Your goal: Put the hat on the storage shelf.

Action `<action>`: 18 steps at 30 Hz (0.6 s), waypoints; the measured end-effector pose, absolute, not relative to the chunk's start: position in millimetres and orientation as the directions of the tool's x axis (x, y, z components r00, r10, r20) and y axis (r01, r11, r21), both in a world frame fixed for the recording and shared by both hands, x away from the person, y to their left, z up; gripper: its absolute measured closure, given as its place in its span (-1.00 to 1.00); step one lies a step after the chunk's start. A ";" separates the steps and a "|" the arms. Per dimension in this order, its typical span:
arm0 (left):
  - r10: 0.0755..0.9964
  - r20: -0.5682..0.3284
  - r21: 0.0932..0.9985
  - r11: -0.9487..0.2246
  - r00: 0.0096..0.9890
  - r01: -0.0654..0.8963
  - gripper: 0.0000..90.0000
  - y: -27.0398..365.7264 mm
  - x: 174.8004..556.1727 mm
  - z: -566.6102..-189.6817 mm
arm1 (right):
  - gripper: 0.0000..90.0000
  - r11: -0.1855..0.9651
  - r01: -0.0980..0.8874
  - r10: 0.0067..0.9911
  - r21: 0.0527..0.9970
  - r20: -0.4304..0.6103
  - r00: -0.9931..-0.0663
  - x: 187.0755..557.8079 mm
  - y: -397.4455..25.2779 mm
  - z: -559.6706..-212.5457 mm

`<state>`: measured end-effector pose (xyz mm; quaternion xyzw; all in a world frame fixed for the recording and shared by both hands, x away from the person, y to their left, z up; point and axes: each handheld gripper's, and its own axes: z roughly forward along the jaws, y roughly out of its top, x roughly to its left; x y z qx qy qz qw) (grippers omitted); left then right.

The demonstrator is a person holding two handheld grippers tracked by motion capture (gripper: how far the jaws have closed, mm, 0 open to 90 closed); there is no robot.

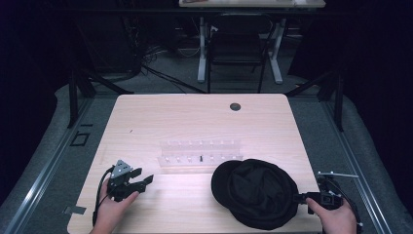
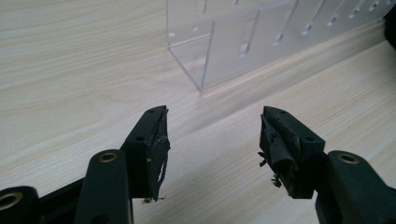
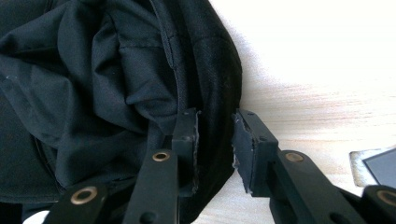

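Dim dark surroundings; table brightly lit, glare in right gripper view, perhaps overexposed.

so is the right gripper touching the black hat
Touching. The right gripper view shows the right gripper with its jaws astride the black hat, the rim's fabric against the inner jaw.

black hat: cut off left, top | acrylic rack: cut off top, right

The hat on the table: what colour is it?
Plain black all over; the hat shows best in the high view.
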<state>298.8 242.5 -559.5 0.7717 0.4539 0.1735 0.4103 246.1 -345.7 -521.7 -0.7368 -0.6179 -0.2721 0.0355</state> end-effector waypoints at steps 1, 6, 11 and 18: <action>0.843 -0.104 0.791 -0.252 0.528 0.558 -0.06 242.2 298.7 -559.6 | 0.57 -0.220 0.935 0.906 0.277 0.414 0.090 246.8 -346.7 -520.4; 0.842 -0.104 0.792 -0.252 0.529 0.556 -0.06 241.4 298.8 -560.2 | 0.63 -0.207 0.943 0.908 0.261 0.409 0.086 252.2 -346.2 -522.7; 0.844 -0.102 0.793 -0.251 0.526 0.556 -0.06 241.7 299.1 -560.5 | 0.64 -0.222 0.947 0.891 0.231 0.443 0.101 257.5 -345.9 -527.6; 0.844 -0.099 0.792 -0.254 0.527 0.555 -0.06 241.9 299.1 -560.2 | 0.65 -0.198 0.961 0.895 0.191 0.436 0.098 264.3 -345.2 -533.9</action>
